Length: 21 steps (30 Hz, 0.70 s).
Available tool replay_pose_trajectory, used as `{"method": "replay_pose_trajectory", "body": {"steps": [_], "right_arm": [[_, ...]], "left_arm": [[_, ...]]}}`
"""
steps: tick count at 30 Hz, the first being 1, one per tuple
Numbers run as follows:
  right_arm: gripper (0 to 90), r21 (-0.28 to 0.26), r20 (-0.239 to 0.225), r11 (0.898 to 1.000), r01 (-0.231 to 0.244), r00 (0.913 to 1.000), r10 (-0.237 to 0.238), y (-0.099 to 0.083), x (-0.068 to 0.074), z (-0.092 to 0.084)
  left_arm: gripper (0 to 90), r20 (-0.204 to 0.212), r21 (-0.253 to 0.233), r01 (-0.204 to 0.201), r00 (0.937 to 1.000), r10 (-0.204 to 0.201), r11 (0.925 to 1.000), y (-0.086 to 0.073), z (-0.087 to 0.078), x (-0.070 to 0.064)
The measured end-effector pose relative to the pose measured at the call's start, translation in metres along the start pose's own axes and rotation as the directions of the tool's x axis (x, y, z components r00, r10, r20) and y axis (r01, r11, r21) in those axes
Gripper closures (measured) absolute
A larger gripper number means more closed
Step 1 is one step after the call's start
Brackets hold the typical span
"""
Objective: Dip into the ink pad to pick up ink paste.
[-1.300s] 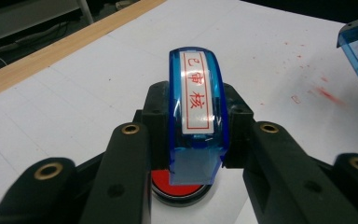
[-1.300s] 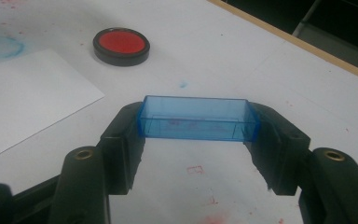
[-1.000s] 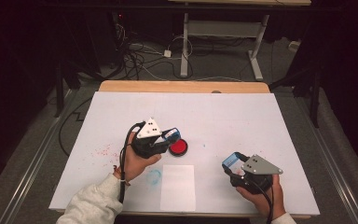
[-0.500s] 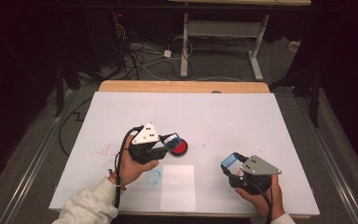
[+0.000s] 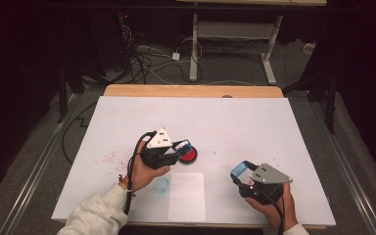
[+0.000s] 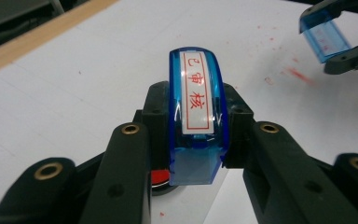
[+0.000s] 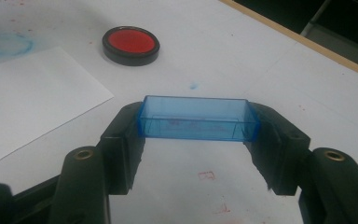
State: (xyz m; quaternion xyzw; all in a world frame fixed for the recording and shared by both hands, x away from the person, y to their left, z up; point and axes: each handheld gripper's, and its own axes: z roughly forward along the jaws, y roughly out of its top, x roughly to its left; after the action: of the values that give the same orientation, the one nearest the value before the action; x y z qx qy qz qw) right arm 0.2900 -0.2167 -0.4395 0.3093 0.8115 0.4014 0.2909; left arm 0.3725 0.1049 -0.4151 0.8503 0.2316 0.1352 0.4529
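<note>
White table (image 5: 274,127): ink pad (image 7: 131,45) beside paper sheet (image 7: 32,88).

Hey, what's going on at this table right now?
A person is working with a stamp set, a gripper in each hand. The left gripper is shut on a blue stamp with red characters on its label, holding it right over the round red ink pad. The right gripper is shut on the stamp's clear blue cap, held off to the side above the table. A blank sheet of white paper lies between the two hands, with no stamp mark visible on it.
</note>
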Motion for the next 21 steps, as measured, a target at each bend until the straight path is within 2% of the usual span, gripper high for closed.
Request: {"method": "replay_pose_trajectory", "body": {"steps": [7, 13, 19, 21], "right_arm": [[40.2, 0.006, 0.0, 1.0, 0.002, 1.0, -0.002, -0.001, 0.0, 0.001], [40.2, 0.014, -0.001, 1.0, 0.003, 1.0, -0.003, -0.002, 0.001, 0.002], [40.2, 0.018, -0.004, 1.0, 0.006, 1.0, -0.006, -0.003, 0.0, 0.003], [40.2, 0.02, -0.004, 1.0, 0.005, 1.0, -0.005, -0.003, 0.001, 0.004]], "left_arm": [[67.9, -0.008, 0.078, 0.02, 0.9998, -0.019, 0.9968, -0.012, 0.031, 0.009], [67.9, -0.023, 0.09, 0.035, 0.9992, -0.033, 0.9953, -0.015, 0.039, 0.016], [68.0, -0.028, 0.117, 0.032, 0.9992, -0.029, 0.9926, -0.017, 0.047, 0.019], [67.9, -0.02, 0.119, 0.038, 0.9991, -0.036, 0.9921, -0.018, 0.05, 0.021]]}}
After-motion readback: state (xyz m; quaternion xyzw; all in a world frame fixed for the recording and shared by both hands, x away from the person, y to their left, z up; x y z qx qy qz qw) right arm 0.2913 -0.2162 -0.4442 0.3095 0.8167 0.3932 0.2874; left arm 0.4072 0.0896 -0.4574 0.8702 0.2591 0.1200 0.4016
